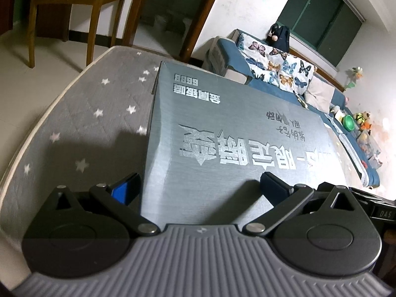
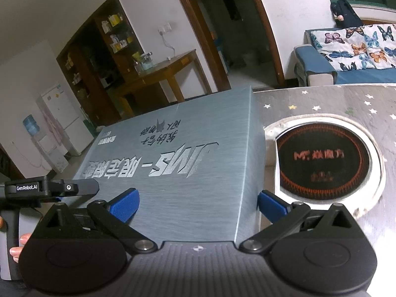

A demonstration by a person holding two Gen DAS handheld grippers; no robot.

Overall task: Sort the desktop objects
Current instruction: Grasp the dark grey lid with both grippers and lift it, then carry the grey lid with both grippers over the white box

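left gripper (image 1: pixel 199 185): jaws spread wide, nothing between the pads. Left blue pad sits off the box's left edge over the cloth, right pad over the lid. Whether either pad touches the box I can't tell.
box (image 1: pixel 232 133): big flat grey-blue carton, brushed-metal look, silver print reading upside down to me, "6688" at the far corner. Lies flat on the table, its left long edge running away from me. Near edge hidden under my gripper body; far right corner runs out toward the sofa (image 1: pixel 272 74).
table (image 1: pixel 74 128): grey cloth with white stars, pale rim, bare to the left of the box.
hard to read: small clutter along the right wall, too blurred to name.
right gripper (image 2: pixel 198 201): jaws wide apart, straddling the box's near right corner, left pad above the lid, right pad beyond the side wall. Contact unclear.
hotplate (image 2: pixel 321 158): round dark disc with red ring and red logo, set in the table just right of the box. Logo text not legible.
far left of right view: my left gripper, marked "GenRobot.AI", plus fingertips (image 2: pixel 17 250), both cut off by the frame.
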